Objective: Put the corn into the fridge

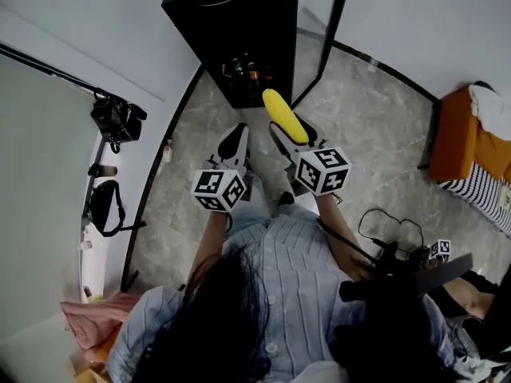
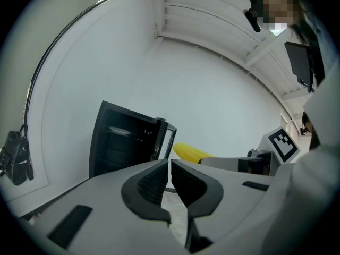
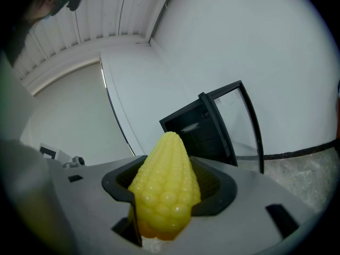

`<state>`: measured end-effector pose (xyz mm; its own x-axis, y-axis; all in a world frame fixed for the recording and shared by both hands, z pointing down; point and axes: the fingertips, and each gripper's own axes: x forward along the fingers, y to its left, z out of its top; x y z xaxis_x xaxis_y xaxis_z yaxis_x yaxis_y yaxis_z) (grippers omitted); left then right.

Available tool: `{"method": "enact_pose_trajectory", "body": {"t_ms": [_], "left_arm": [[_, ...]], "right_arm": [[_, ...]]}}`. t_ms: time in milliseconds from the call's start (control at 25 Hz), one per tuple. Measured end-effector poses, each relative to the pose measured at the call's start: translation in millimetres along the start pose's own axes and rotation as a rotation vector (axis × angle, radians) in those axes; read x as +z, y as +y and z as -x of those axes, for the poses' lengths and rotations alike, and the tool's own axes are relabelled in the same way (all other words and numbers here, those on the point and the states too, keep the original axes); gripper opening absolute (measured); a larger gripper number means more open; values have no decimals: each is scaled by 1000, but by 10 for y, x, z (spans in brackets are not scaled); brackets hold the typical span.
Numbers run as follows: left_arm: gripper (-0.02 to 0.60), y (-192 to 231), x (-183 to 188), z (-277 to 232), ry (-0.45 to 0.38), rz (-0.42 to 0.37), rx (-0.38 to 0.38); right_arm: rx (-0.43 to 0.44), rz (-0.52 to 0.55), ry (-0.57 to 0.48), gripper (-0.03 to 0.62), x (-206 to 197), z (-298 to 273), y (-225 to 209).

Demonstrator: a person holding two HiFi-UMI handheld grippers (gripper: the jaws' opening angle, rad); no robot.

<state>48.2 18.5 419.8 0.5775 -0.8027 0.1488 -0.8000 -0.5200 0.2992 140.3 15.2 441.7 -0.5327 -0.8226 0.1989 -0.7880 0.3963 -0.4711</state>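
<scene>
A yellow corn cob (image 1: 285,116) sticks out forward from my right gripper (image 1: 290,128), which is shut on it; in the right gripper view the corn (image 3: 164,187) fills the space between the jaws. Just beyond stands a small black fridge (image 1: 231,30) on the floor, its glass door (image 1: 323,30) swung open to the right. Shelves show inside the fridge (image 3: 199,132). My left gripper (image 1: 235,136) hovers beside the right one, its jaws shut with nothing between them (image 2: 170,166). The left gripper view also catches the corn (image 2: 191,153) and the fridge (image 2: 122,139).
Bottles (image 1: 243,70) stand on the fridge's lower shelf. A camera on a stand (image 1: 116,118) is by the left wall. An orange seat (image 1: 459,134) stands at the right, and cables (image 1: 391,234) lie on the grey floor near it.
</scene>
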Motion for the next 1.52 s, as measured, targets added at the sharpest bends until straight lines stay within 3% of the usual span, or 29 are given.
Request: {"method": "enact_pose_trajectory", "body": {"t_ms": [520, 1040, 1520], "left_arm": [[9, 771, 212, -444, 23, 12, -42], [9, 1725, 512, -984, 53, 59, -148], [9, 2041, 642, -1222, 84, 52, -289]], "right_arm": [[-23, -26, 5, 258, 59, -812, 5], [-138, -92, 7, 258, 145, -1796, -25], [-231, -122, -54, 258, 265, -2283, -24]]}}
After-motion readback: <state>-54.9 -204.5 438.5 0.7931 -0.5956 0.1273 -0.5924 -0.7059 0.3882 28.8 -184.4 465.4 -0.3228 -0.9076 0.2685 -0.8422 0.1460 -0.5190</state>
